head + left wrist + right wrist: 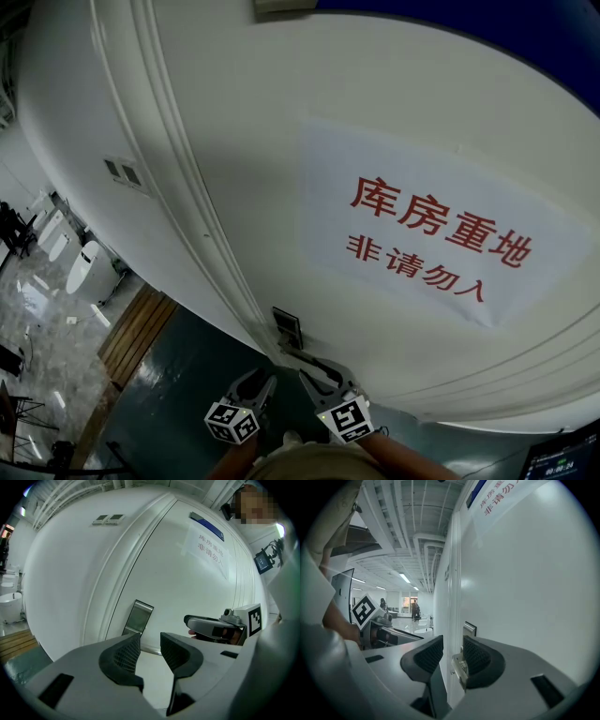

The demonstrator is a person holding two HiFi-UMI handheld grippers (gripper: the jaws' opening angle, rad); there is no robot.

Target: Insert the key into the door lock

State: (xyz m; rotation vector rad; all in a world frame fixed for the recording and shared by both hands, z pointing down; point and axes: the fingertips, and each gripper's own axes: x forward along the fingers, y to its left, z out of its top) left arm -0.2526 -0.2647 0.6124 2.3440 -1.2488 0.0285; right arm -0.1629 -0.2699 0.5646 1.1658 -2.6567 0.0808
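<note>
A white door [281,159] fills the head view, and its metal lock plate [287,328] sits on the door's edge just above both grippers. My left gripper [259,382] hangs below the lock plate [137,617] with its jaws apart and nothing between them. My right gripper [324,377] is beside it, close to the door face. Its jaws are also apart. A small metal piece [458,666], perhaps the key, lies against the right finger [480,660]. A gap shows on its other side. The lock plate [469,629] sits just beyond.
A paper sign [436,234] with red characters is stuck on the door. The door frame [178,169] runs along its left. Far below left lie wooden steps [136,333] and white fixtures [82,265]. A small screen [562,461] shows at bottom right.
</note>
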